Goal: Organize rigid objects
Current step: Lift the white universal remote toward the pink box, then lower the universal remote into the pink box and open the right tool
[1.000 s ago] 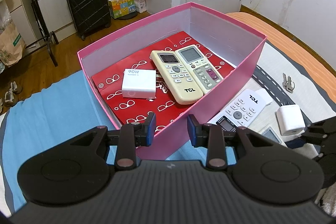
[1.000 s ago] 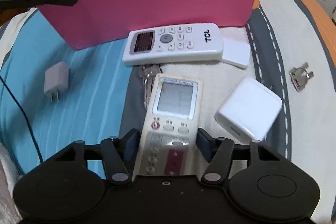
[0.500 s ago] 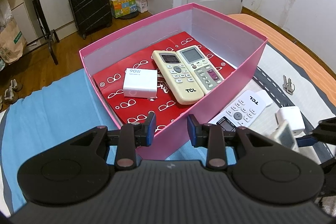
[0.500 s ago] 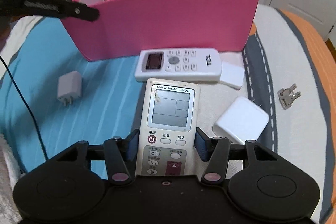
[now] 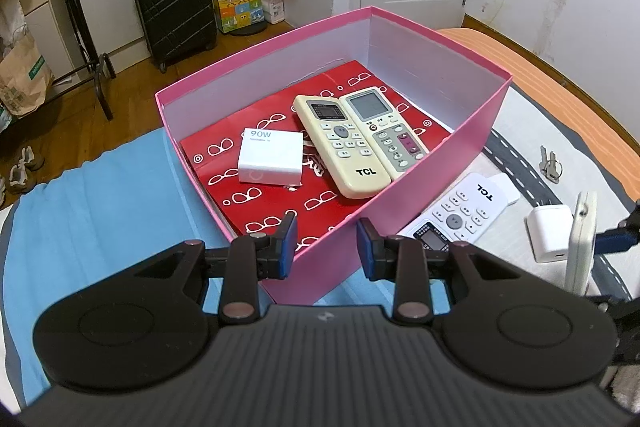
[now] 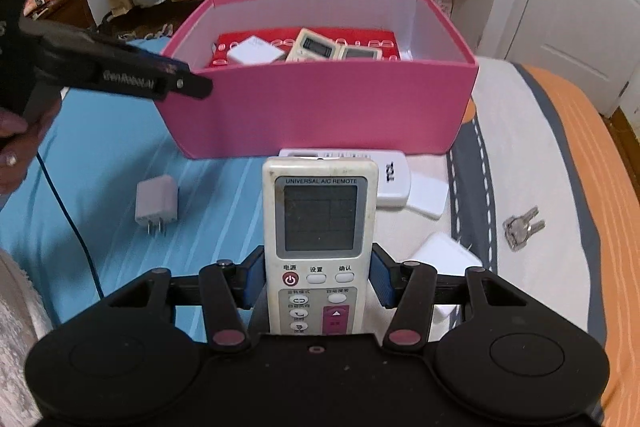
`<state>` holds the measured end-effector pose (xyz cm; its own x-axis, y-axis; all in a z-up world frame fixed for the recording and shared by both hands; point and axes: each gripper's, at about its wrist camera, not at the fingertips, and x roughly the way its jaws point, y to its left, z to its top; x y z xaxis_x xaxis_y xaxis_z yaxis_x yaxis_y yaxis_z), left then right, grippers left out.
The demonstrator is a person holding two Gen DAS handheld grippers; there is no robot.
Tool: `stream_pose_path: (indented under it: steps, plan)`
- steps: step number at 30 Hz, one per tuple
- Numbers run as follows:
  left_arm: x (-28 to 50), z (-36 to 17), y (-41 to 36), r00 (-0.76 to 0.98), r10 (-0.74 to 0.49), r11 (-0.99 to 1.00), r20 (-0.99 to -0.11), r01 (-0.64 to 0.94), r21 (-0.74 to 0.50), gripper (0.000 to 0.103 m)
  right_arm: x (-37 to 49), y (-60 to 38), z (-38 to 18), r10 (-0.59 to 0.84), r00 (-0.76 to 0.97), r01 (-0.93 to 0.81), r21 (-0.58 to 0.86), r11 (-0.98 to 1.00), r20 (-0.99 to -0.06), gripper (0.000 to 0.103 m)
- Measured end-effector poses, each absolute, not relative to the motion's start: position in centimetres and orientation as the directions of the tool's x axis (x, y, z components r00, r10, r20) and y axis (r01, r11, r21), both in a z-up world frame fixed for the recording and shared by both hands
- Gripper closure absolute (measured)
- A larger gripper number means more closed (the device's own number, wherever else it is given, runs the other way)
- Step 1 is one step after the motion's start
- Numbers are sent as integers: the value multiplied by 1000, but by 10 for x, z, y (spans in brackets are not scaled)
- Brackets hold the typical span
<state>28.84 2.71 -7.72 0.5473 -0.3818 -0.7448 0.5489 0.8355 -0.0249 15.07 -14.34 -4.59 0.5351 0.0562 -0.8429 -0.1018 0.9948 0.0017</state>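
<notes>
My right gripper (image 6: 318, 279) is shut on a cream universal A/C remote (image 6: 320, 227) and holds it above the bed, screen up. In the left wrist view this remote (image 5: 580, 239) shows edge-on at the right. Ahead stands the pink box (image 6: 320, 115), which holds a white 90W charger (image 5: 272, 157) and two cream remotes (image 5: 340, 147). My left gripper (image 5: 326, 247) hangs at the box's near corner with its jaws narrow; I cannot tell whether they pinch the wall. On the bed lie a white TCL remote (image 6: 394, 179), a white charger (image 6: 444, 251), keys (image 6: 520, 227) and a grey plug (image 6: 156, 203).
A thin white card (image 6: 430, 199) lies beside the TCL remote. A blue cable (image 6: 76, 235) runs across the blue sheet at the left. A person's hand (image 6: 16, 139) holds the left gripper. Past the bed's end stand a black suitcase (image 5: 174, 3) and paper bags.
My right gripper has closed on the cream remote and lifted it off the bed, uncovering the keys that lay under its top end. The left gripper has not moved.
</notes>
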Motion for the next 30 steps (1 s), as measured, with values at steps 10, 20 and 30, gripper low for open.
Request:
stream_pose_path:
  steps: [10, 20, 30]
  plan:
    - [288, -76, 26, 546, -376, 839, -748, 543, -26, 72, 163, -141, 5, 117, 608, -154, 27, 988, -785, 45]
    - [289, -75, 31, 539, -390, 841, -747, 538, -51, 72, 224, -132, 69, 242, 712, -227, 109, 968, -659, 45]
    - [290, -78, 37, 536, -406, 839, -741, 540, -69, 72, 315, -120, 26, 343, 628, -205, 277, 939, -698, 45]
